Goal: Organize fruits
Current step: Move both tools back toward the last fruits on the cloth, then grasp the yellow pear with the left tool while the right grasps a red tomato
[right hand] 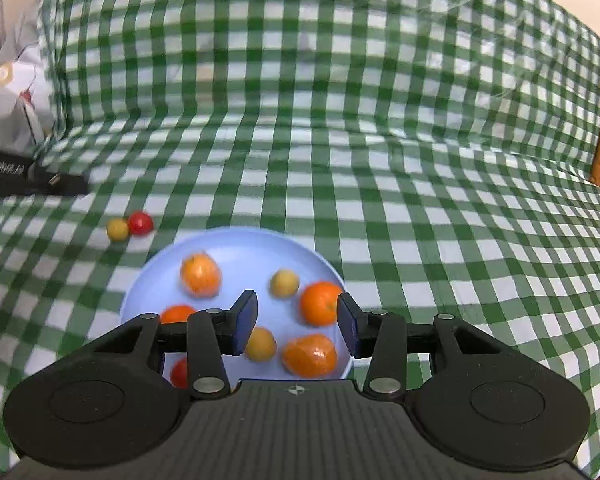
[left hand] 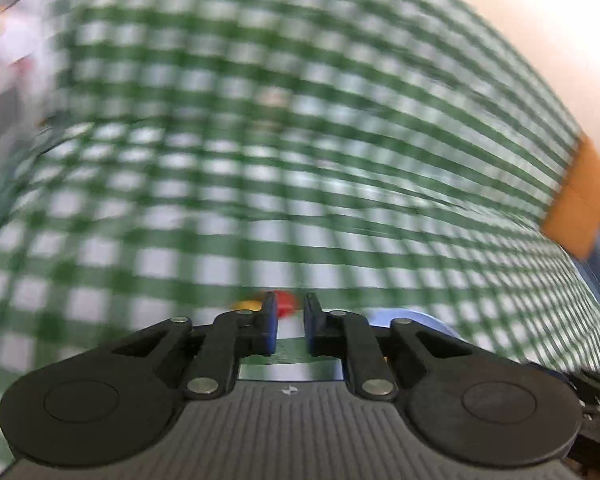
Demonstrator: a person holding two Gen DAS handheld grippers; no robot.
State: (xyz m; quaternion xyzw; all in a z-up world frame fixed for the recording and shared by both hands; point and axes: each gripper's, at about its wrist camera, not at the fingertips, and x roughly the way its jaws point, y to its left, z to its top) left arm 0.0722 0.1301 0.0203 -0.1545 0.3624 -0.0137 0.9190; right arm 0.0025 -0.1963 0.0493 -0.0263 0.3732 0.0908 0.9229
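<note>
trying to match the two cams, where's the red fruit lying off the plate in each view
Left wrist: red fruit low centre, blurred, just past the fingertips.
Right wrist: red fruit left of middle, on the cloth above the plate's left rim.
Shared landmark: the yellow fruit touching its left side.

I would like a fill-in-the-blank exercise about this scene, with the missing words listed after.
1. The plate is light ____.
2. Beside the plate, on the cloth, a yellow fruit touches a ____ one.
3. The right claw hangs above the ____.
4. The cloth has green and ____ checks.

Missing words: blue; red; plate; white
</note>
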